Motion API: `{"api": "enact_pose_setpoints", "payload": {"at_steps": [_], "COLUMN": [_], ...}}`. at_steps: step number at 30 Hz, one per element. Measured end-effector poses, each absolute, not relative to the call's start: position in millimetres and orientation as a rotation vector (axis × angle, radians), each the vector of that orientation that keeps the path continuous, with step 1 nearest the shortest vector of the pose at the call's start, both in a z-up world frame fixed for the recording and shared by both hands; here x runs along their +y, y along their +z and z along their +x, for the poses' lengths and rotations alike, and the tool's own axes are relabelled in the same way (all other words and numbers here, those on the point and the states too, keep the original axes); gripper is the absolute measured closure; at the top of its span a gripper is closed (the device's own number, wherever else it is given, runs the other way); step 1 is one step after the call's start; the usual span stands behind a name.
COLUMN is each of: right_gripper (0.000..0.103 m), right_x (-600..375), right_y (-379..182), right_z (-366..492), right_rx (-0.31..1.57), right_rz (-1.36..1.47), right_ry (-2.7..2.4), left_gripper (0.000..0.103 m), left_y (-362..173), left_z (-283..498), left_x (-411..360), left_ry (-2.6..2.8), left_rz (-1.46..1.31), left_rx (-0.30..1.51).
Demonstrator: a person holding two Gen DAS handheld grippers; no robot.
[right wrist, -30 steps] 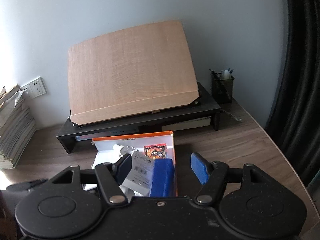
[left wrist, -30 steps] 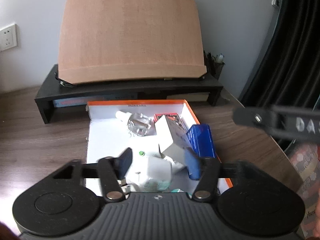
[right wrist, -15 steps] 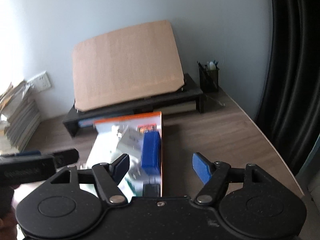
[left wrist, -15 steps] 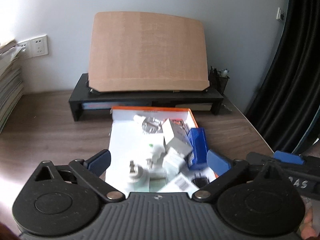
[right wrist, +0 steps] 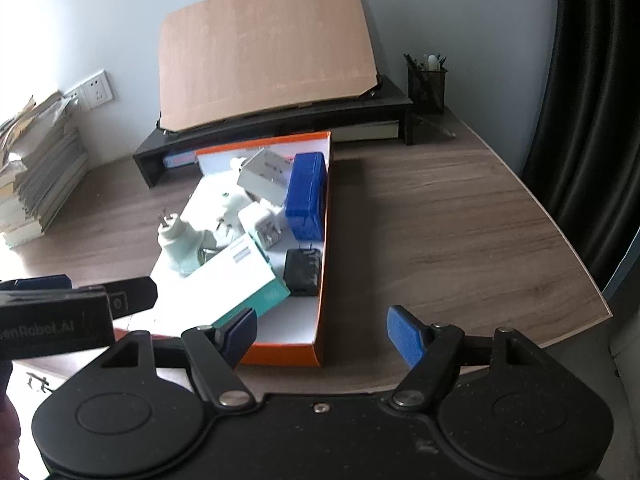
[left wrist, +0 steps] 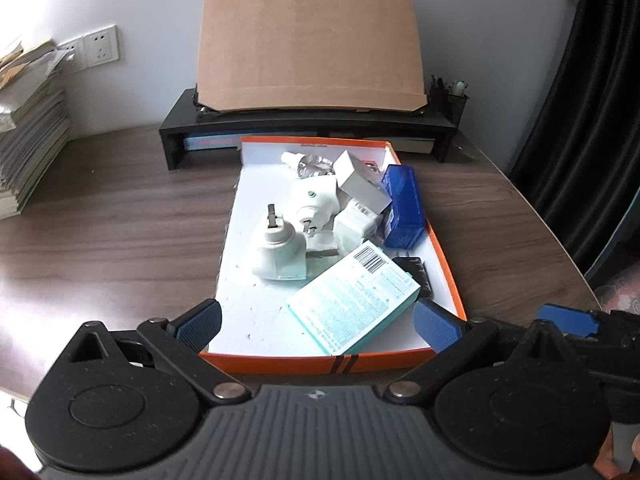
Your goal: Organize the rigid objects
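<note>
An orange-rimmed box [left wrist: 446, 264] with a white floor sits on the wooden desk, also in the right wrist view [right wrist: 324, 240]. In it lie a white plug adapter [left wrist: 278, 250], a second white adapter [left wrist: 314, 204], a blue case [left wrist: 402, 206], a teal-and-white carton [left wrist: 354, 300], a grey-white carton [left wrist: 360, 186], a clear bottle [left wrist: 308, 164] and a black charger [right wrist: 302, 272]. My left gripper [left wrist: 316, 326] is open and empty above the box's near edge. My right gripper [right wrist: 324, 332] is open and empty at the box's near right corner.
A black monitor riser [left wrist: 308, 128] carrying a tilted brown board [left wrist: 310, 40] stands behind the box. A paper stack [left wrist: 28, 136] is at the far left, a mesh pen cup [right wrist: 426, 84] at the back right. A dark curtain [right wrist: 600, 100] hangs beside the desk's right edge.
Both grippers have pulled back and up from the box. My left gripper opened and left the white adapter lying in the box. My right gripper stayed open.
</note>
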State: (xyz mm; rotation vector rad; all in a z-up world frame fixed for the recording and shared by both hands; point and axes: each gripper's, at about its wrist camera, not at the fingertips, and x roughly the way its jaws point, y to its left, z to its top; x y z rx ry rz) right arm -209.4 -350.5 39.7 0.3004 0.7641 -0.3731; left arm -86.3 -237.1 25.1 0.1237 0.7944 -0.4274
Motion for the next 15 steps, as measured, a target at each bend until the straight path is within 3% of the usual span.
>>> {"api": "enact_pose_setpoints", "payload": {"at_steps": [15], "right_gripper": [0.016], "right_x": [-347], "right_y": [29], "right_z": [-204], "right_rx": [0.809], "right_rz": [0.263], "right_ry": [-0.33], "left_gripper": [0.0], "left_y": [14], "left_z": [-87], "left_x": [-240], "left_ry": [-0.384], "left_rz": [0.113], "left_rx": [0.833]}}
